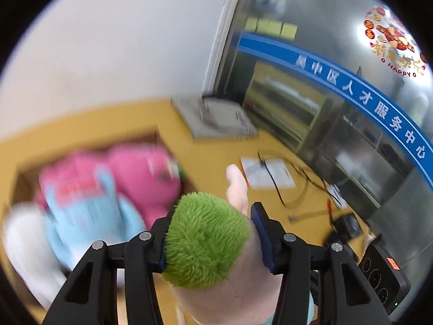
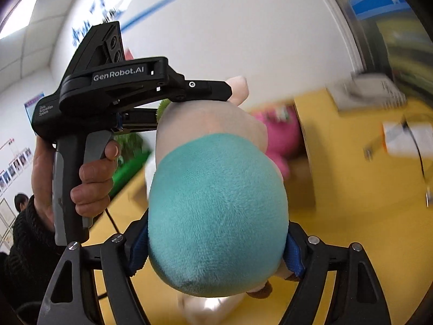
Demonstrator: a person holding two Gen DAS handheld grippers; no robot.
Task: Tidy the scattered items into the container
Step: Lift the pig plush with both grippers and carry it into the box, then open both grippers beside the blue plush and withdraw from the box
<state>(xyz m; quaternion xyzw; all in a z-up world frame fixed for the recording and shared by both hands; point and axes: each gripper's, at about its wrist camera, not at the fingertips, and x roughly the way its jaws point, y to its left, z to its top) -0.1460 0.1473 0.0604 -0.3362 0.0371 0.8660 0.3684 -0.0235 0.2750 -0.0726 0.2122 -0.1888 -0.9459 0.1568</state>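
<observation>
Both grippers hold one plush doll above the yellow table. My left gripper (image 1: 209, 233) is shut on its head, with green spiky hair (image 1: 203, 241) and pale skin. My right gripper (image 2: 216, 254) is shut on its teal-clothed body (image 2: 216, 216). The left gripper (image 2: 211, 89) shows in the right wrist view clamped at the doll's head. A brown cardboard box (image 1: 21, 173) lies ahead to the left, holding a pink plush (image 1: 146, 173) and a light blue plush (image 1: 89, 211); the box (image 2: 305, 146) and pink plush (image 2: 281, 135) show in the right wrist view too.
On the yellow table (image 1: 216, 151) lie a grey notebook (image 1: 216, 119), a white paper (image 1: 268, 173) with black cables, and a black device (image 1: 384, 273) at the right. A glass wall with a blue band (image 1: 351, 86) stands behind. A person sits at the far left (image 2: 20, 203).
</observation>
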